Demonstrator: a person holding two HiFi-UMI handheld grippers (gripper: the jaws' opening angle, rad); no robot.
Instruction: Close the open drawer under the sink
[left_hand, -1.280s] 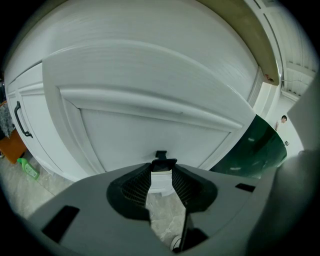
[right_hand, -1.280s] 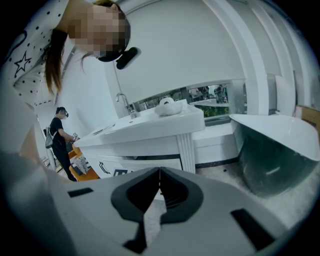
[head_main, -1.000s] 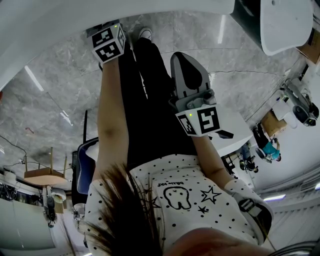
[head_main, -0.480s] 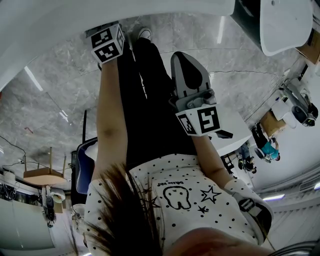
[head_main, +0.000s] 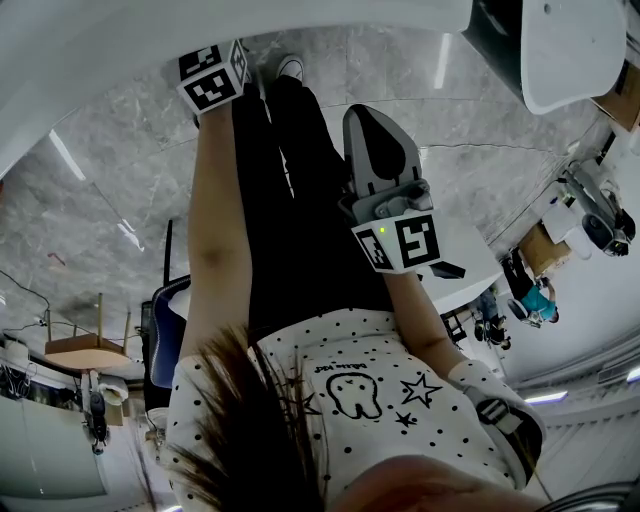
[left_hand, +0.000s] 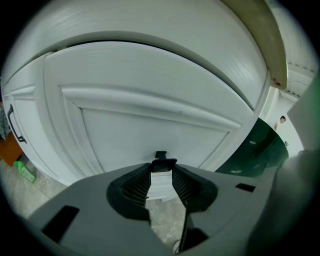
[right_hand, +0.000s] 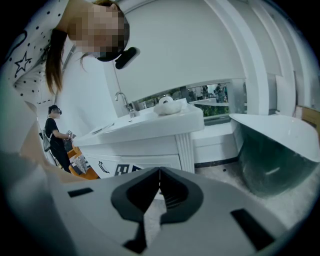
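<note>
left gripper (left_hand: 161, 172) has nudged forward toward the white drawer front (left_hand: 150, 120) since a moment ago, jaws pinched on its little black pull (left_hand: 160, 156). the panel's dead ahead, so probably a straight push. right gripper (right_hand: 159, 175) hangs back, jaws together, empty.

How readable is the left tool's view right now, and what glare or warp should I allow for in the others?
Left gripper view: evenly lit and sharp; the left tool shut on the dark handle reads clearly, though fisheye bows the white drawer front and blackens the corners. Head view: heavy warp, streaky light reflections on the marble floor. Right gripper view: right tool crisp.
</note>
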